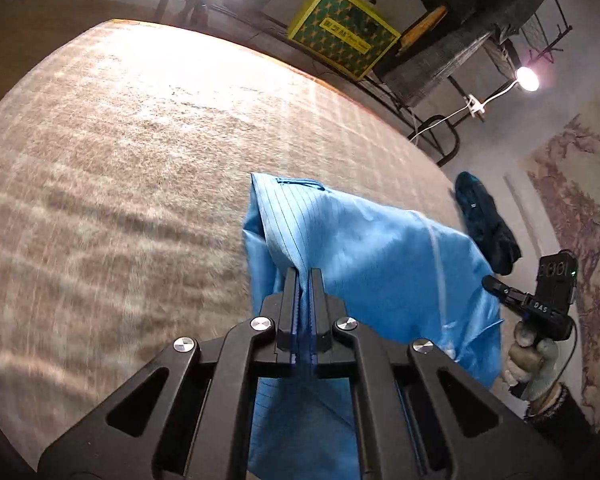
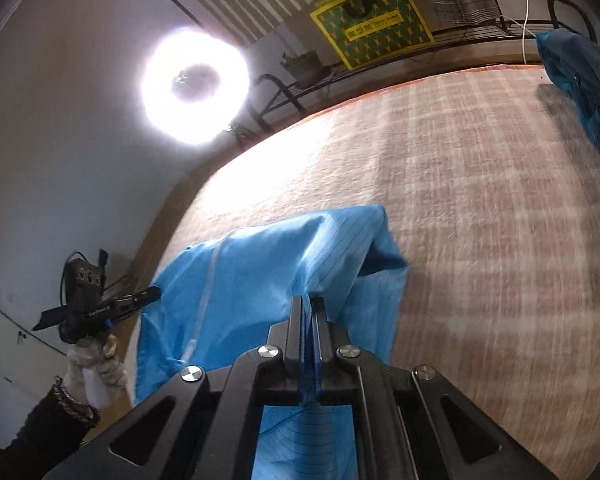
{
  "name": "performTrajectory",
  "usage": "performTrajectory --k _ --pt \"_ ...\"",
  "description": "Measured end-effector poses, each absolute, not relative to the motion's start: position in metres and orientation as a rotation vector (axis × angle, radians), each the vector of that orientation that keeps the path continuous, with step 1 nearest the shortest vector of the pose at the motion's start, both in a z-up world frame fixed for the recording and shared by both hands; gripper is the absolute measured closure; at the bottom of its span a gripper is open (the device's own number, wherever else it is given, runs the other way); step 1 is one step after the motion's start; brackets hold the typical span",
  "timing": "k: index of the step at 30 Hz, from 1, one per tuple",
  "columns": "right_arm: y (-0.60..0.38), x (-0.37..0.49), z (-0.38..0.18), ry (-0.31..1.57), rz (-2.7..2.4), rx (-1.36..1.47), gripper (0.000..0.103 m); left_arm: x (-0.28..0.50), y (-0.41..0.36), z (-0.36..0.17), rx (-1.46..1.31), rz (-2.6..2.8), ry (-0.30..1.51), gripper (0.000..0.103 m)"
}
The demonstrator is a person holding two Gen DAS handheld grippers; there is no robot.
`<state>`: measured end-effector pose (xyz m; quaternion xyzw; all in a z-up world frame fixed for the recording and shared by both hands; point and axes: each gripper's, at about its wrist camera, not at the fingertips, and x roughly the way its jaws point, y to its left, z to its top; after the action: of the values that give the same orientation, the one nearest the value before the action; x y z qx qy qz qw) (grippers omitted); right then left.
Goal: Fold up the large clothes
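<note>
Both grippers are clamped on the light-blue garment (image 1: 364,240): the left gripper (image 1: 303,280) pinches one top edge, the right gripper (image 2: 309,306) the other, and the cloth hangs between them above the beige mat (image 1: 140,160). A dark-blue garment (image 2: 588,92) lies apart near the mat's edge. Judged step: carrying the held edge across for a fold. Keep both clamps level, keep the span taut, and lower evenly to avoid wrinkles or a skewed crease.

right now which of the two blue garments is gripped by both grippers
The light blue pinstriped garment, pinched by left gripper and right gripper; the dark teal garment lies untouched.
</note>
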<state>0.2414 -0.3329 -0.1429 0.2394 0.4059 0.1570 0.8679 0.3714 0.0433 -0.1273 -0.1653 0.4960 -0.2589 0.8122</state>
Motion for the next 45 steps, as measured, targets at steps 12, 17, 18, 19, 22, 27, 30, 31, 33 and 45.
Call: performTrajectory --k 12,17,18,19,22,27,30,31,33,45 --pt "-0.322 0.193 -0.117 0.842 0.217 0.299 0.073 0.33 0.057 -0.1 -0.227 -0.469 0.993 0.095" --pt "-0.284 0.153 -0.089 0.769 0.402 0.285 0.073 0.276 0.037 -0.072 -0.259 -0.61 0.982 0.096" --pt "-0.275 0.151 -0.087 0.768 0.446 0.289 0.073 0.267 0.026 -0.07 -0.24 -0.648 0.984 0.096" --pt "-0.263 0.15 -0.086 0.772 0.493 0.282 0.073 0.26 0.017 -0.068 -0.219 -0.671 0.98 0.095" --pt "-0.236 0.157 -0.089 0.782 0.548 0.233 0.073 0.252 -0.011 -0.073 -0.186 -0.729 0.986 0.096" --pt "-0.211 0.191 -0.114 0.845 0.532 0.182 0.073 0.27 -0.044 -0.105 -0.071 -0.683 1.056 0.095" --pt "-0.213 0.212 -0.137 0.918 0.438 0.159 0.073 0.277 -0.042 -0.13 -0.064 -0.65 1.143 0.095" --pt "-0.215 0.217 -0.142 0.94 0.405 0.157 0.073 0.276 -0.039 -0.131 -0.081 -0.65 1.148 0.095" --pt "-0.224 0.22 -0.143 0.954 0.357 0.173 0.073 0.268 -0.033 -0.121 -0.095 -0.667 1.127 0.095" --pt "-0.186 0.207 -0.117 1.024 0.546 0.472 0.057 0.197 -0.054 -0.114 0.206 -0.625 1.014 0.057"
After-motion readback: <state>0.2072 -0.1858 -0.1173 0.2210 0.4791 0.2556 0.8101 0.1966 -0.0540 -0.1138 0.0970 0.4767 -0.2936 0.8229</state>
